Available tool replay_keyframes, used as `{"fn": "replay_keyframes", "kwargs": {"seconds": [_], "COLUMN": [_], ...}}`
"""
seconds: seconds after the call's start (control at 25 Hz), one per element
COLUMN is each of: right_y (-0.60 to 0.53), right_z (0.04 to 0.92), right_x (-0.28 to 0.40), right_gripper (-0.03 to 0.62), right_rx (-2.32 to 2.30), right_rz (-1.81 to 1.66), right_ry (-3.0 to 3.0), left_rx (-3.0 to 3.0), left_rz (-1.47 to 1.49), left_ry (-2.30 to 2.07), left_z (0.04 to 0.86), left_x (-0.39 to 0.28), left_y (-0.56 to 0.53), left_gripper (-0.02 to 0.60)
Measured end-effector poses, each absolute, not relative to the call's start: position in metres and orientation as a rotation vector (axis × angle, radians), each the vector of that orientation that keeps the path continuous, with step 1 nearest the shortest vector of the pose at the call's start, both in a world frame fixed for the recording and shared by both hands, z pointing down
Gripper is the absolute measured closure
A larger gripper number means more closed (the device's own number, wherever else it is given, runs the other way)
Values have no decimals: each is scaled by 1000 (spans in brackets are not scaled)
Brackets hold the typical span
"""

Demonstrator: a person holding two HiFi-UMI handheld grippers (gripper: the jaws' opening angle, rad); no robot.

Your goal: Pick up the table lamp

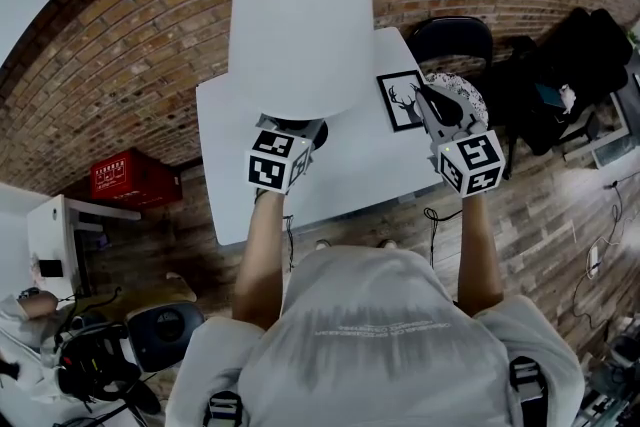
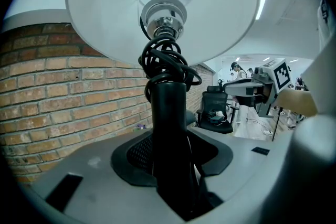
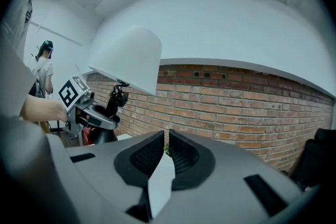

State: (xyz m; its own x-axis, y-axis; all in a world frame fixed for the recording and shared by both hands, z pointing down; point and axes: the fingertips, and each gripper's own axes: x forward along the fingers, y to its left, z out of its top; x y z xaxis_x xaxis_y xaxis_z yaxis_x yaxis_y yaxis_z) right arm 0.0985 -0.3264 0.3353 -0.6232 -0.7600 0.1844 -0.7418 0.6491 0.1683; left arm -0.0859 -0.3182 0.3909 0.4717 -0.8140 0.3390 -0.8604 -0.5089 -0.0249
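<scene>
The table lamp stands upright with a big white shade point(image 1: 300, 25) above the white table point(image 1: 350, 180). My left gripper point(image 1: 298, 133) is under the shade, shut on the lamp's black stem point(image 2: 169, 128). A black cord point(image 2: 165, 63) is wound round the stem, and its plug lies up inside the shade point(image 2: 105, 8). The right gripper view shows the shade point(image 3: 128, 57), the left gripper point(image 3: 86, 107) and the dark base point(image 3: 102, 134); whether the base touches the table is hidden. My right gripper point(image 1: 440, 110) hovers over the table's right part, shut and holding nothing, its jaws point(image 3: 166, 152) nearly together.
A framed deer picture point(image 1: 402, 100) and a patterned dish point(image 1: 462, 93) lie by the right gripper. A black office chair point(image 1: 455, 35) stands behind the table against the brick wall point(image 1: 130, 65). A red crate point(image 1: 128, 177) sits on the floor to the left.
</scene>
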Motion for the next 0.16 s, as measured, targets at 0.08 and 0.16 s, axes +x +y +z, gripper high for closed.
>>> {"fn": "replay_keyframes", "kwargs": {"seconds": [0.08, 0.16], "right_y": [-326, -325], "right_z": [336, 337], "right_x": [98, 98], "right_gripper": [563, 563], "right_rx": [1217, 1215], "right_rz": [-107, -104], "right_ry": [-2629, -2628], "left_rx": [2566, 2570], "left_rz": [465, 462], "left_ry": [-1470, -1469], "left_z": [391, 391], "left_x": [-87, -88], "left_y": [-317, -316], "left_gripper": [413, 413]}}
